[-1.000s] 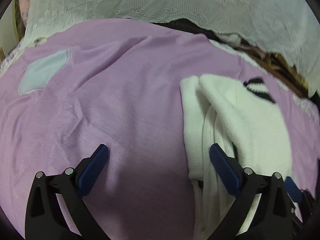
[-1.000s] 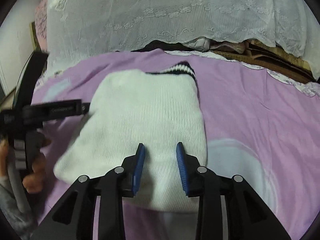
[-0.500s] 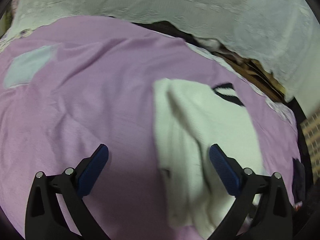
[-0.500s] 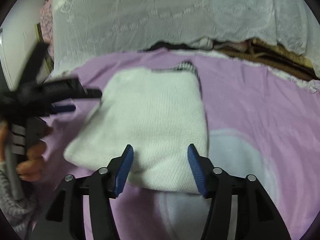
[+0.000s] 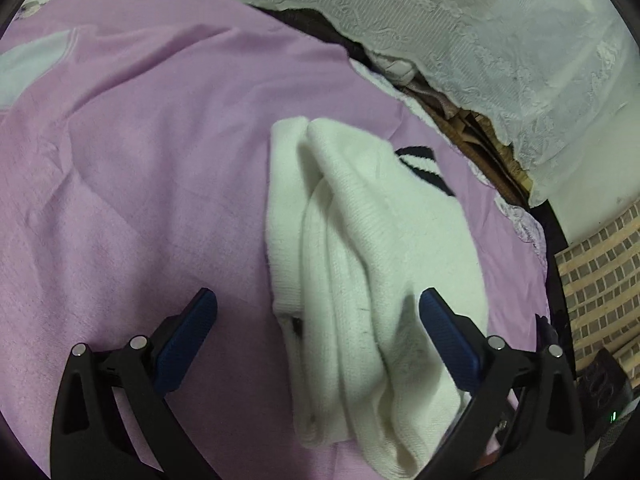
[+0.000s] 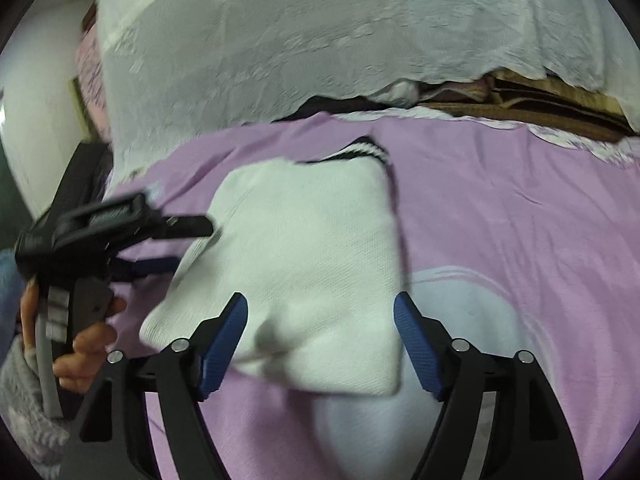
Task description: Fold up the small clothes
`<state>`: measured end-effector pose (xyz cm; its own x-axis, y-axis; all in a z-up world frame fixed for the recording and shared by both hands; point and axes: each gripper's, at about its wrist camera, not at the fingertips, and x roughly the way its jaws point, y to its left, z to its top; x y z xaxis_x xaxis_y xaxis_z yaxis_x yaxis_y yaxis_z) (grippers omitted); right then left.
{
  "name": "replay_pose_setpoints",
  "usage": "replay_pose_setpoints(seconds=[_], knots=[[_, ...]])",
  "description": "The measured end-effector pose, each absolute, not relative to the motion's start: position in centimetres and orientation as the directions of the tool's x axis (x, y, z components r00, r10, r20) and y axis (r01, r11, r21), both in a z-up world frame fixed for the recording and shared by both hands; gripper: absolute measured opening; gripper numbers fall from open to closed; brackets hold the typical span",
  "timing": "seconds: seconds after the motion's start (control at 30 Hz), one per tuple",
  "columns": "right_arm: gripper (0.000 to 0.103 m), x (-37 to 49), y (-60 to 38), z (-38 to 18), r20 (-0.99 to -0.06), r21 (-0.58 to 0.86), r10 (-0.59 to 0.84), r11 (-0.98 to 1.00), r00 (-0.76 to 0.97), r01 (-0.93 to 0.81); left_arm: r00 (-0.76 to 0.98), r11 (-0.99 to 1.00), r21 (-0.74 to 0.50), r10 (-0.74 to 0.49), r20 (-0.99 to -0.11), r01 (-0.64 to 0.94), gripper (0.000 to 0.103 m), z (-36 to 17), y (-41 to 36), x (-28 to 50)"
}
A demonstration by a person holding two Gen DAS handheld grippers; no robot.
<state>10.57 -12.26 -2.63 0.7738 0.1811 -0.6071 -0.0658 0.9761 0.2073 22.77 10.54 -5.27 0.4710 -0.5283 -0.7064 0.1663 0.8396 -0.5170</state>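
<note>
Writing is unreadable; left gripper [image 5: 318, 322] and right gripper [image 6: 320, 322] gape empty over folded white sweater [image 6: 304, 264].

White knit garment [image 6: 304, 276] with a black-and-white striped collar [image 6: 360, 151] on the lilac sheet [image 6: 500, 208]; blue gripper pads [image 6: 224, 348].

A ribbed white knit is seen in the folded sweater [image 5: 372, 248], matt and soft. The purple sheet [image 5: 152, 168] is a fine, matt, creased cloth. Textured blue pads [image 6: 224, 344] are carried on matt black plastic fingers with shiny metal rivets.
</note>
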Motion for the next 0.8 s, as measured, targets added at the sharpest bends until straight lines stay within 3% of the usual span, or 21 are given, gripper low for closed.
replay_pose_setpoints(seconds=[0.37, 0.57, 0.8], knots=[[0.080, 16.6, -18.6, -3.7, -0.604, 0.442, 0.237, 0.894, 0.761, 0.072, 0.491, 0.887, -0.397, -0.462, -0.739, 0.237, 0.099, -5.3, 7.5, 22.3], [0.082, 17.8, -19.0, -4.4, -0.609, 0.470, 0.258, 0.879, 0.750, 0.079, 0.562, 0.921, -0.292, -0.388, -0.731, 0.256, 0.099, -4.7, 6.2, 21.9], [0.085, 19.6, -18.2, -3.4, -0.606, 0.435, 0.261, 0.900, 0.751, 0.038, 0.569, 0.918, -0.286, -0.394, -0.722, 0.273, 0.099, -4.5, 5.7, 22.9]])
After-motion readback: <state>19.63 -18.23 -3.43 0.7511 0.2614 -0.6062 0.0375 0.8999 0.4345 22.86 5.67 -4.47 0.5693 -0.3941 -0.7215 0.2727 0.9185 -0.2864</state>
